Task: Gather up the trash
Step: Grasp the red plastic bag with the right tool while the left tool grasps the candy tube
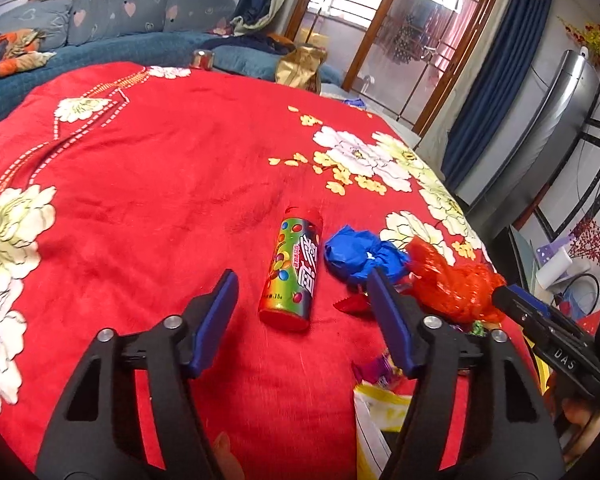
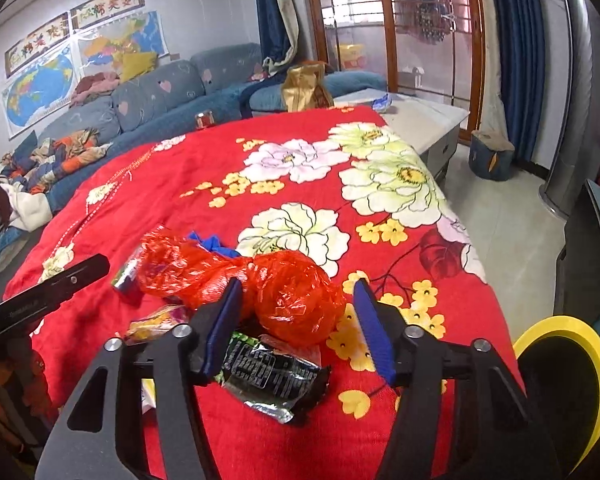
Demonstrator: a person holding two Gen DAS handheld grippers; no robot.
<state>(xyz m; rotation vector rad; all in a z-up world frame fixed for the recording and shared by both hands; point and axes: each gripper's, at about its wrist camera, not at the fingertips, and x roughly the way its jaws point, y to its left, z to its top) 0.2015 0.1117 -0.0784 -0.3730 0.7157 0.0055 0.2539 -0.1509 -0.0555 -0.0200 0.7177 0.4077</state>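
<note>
On the red floral bench [image 1: 160, 168], trash heaped at five o'clock — left claw [image 1: 300, 300] spread astride the candy tube [image 1: 294, 270], right claw [image 2: 298, 312] spread about the red plastic bag [image 2: 296, 296], pinching nothing — poised for separate grabs.

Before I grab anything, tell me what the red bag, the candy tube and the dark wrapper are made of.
Red bag: thin translucent plastic film, glossy, crumpled into sharp creases that catch the light.
Candy tube: rigid cylinder with a shiny printed skin, probably plastic or coated card; the red cap looks like plastic.
Dark wrapper: printed film with a silvery inside at its torn edge, likely foil-lined plastic.
</note>
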